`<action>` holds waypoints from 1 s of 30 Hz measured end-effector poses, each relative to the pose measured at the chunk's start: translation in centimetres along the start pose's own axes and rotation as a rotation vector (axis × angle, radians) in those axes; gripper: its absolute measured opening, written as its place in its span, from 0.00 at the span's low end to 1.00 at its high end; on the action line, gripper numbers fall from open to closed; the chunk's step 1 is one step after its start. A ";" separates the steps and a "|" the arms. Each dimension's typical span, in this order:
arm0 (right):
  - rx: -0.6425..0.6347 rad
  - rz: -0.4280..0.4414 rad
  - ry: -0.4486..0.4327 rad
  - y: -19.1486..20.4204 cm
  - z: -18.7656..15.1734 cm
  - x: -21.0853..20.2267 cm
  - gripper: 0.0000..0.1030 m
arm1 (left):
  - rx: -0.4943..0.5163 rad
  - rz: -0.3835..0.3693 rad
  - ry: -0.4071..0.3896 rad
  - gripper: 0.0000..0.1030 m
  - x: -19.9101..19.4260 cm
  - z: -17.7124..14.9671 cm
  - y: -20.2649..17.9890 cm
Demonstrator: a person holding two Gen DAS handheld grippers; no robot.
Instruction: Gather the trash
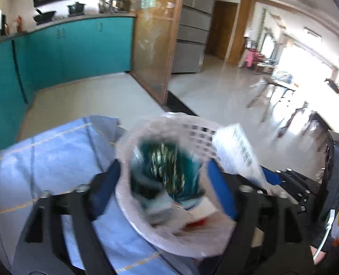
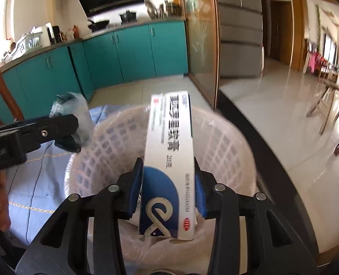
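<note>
A white lattice trash basket (image 2: 224, 151) lined with clear plastic stands on a blue cloth (image 2: 32, 183). My right gripper (image 2: 169, 188) is shut on a white and blue medicine box (image 2: 169, 151), held over the basket's mouth. My left gripper (image 1: 164, 190) is shut on a crumpled clear plastic wrapper with dark green contents (image 1: 164, 167), also over the basket (image 1: 199, 133). In the right wrist view the left gripper (image 2: 73, 135) enters from the left with the wrapper (image 2: 75, 114). The box (image 1: 235, 151) and the right gripper (image 1: 270, 178) show at right in the left wrist view.
Teal kitchen cabinets (image 2: 123, 52) with pots on the counter stand behind. A glass and wood partition (image 2: 201, 41) and a grey fridge (image 2: 240, 27) are beyond. A dark table edge (image 2: 272, 151) runs to the right of the basket. Chairs (image 2: 327, 105) stand on the tiled floor.
</note>
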State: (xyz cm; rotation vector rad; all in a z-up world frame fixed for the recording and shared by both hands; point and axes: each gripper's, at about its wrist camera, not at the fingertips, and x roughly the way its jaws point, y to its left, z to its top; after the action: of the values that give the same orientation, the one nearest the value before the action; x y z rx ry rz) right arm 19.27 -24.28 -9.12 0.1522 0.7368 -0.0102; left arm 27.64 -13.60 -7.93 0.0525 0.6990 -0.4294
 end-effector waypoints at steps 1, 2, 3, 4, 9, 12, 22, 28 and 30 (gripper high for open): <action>0.007 -0.013 0.007 0.1 0.2 0.4 0.52 | -0.009 0.016 0.001 0.81 -0.1 -0.1 0.5; 0.015 -0.020 0.011 0.0 0.2 0.6 0.58 | -0.023 0.022 0.002 0.81 -0.4 -0.2 1.0; 0.020 -0.020 0.011 0.0 0.2 0.5 0.65 | -0.037 0.028 -0.005 0.82 -0.9 -0.3 1.5; 0.027 -0.022 0.005 -0.1 0.1 0.4 0.68 | -0.048 0.037 -0.013 0.85 -1.4 -0.3 2.0; 0.057 -0.011 -0.115 -0.1 0.1 -2.6 0.79 | -0.083 0.179 -0.082 0.91 -7.0 -2.4 4.4; -0.025 -0.054 -0.254 2.4 -1.2 -6.7 0.86 | -0.100 0.275 -0.146 0.96 -11.9 -4.7 5.0; -0.166 -0.049 -0.386 8.7 -6.5 -19.3 0.97 | -0.114 0.521 -0.273 0.97 -25.1 -10.4 2.3; -0.206 -0.084 -0.435 10.5 -6.9 -23.2 0.97 | -0.115 0.480 -0.330 0.97 -29.4 -11.7 0.9; -0.223 -0.096 -0.448 10.8 -7.0 -24.1 0.97 | -0.115 0.477 -0.342 0.97 -30.1 -12.0 0.8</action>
State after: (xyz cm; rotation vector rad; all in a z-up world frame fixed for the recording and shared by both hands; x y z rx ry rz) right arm -2.52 -13.63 3.38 -0.0977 0.2938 -0.0522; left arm 0.07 0.37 1.81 0.0348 0.3544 0.0615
